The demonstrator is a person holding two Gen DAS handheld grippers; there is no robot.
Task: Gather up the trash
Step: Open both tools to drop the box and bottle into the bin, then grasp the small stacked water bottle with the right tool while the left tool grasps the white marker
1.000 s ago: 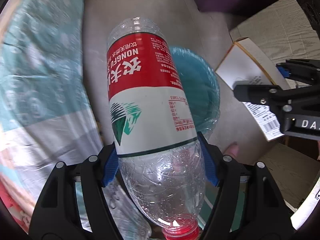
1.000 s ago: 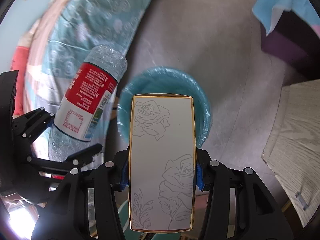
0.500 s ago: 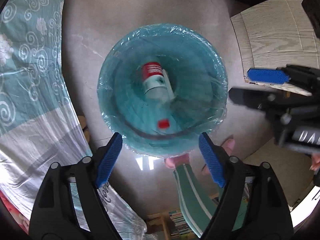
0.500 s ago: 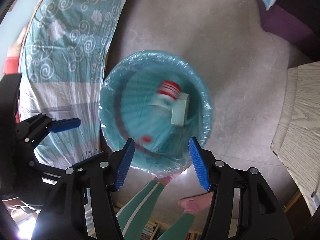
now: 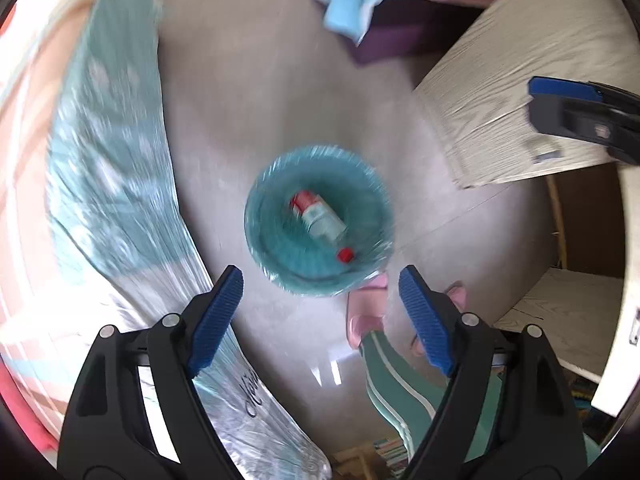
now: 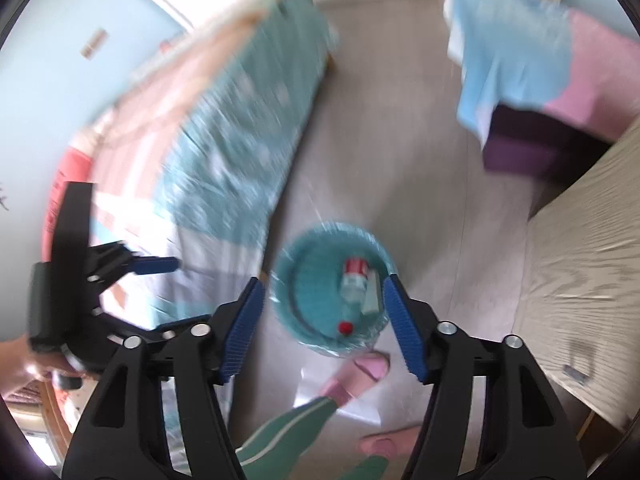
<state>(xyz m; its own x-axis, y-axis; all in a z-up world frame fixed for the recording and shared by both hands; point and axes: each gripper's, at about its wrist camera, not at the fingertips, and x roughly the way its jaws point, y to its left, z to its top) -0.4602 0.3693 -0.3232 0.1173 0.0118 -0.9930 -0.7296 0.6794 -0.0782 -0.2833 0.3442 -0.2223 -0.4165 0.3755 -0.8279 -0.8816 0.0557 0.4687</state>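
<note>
Bottle: I see a clear plastic bottle [image 5: 320, 216] lying on its side at the bottom of the bin, red and white label around its body, red cap [image 5: 345, 255] at its lower end; its outline is smeared by motion blur.
Box: from my right wrist view a flat pale carton [image 6: 372, 292] lies just beside the bottle [image 6: 354, 280], touching it as far as I can tell; in the left wrist view I cannot pick it out.
Bin: a round teal bin [image 5: 272, 256] lined with a thin, crinkled, glossy plastic bag, standing on the floor; in the right view its rim [image 6: 288, 312] shows between my two fingers.
Left gripper: my left gripper [image 5: 320, 312] points down over the bin, jaws opening, blue ribbed pads wide apart, nothing between them.
Right gripper: my right gripper [image 6: 322, 328] also has its jaws opening, blue ridged pads apart and holding nothing; black plastic arms with silver screws.
Floor: smooth grey floor [image 5: 260, 100], matte with a bright patch of glare.
Bed: teal patterned bed cover [image 6: 240, 120] to the left of the bin, soft and wrinkled.
Tabletop: pale wood-grain tabletop [image 5: 520, 60] to the right.
Person: pink slipper [image 6: 360, 372] and green striped trouser leg [image 5: 396, 392] just beside the bin.
</note>
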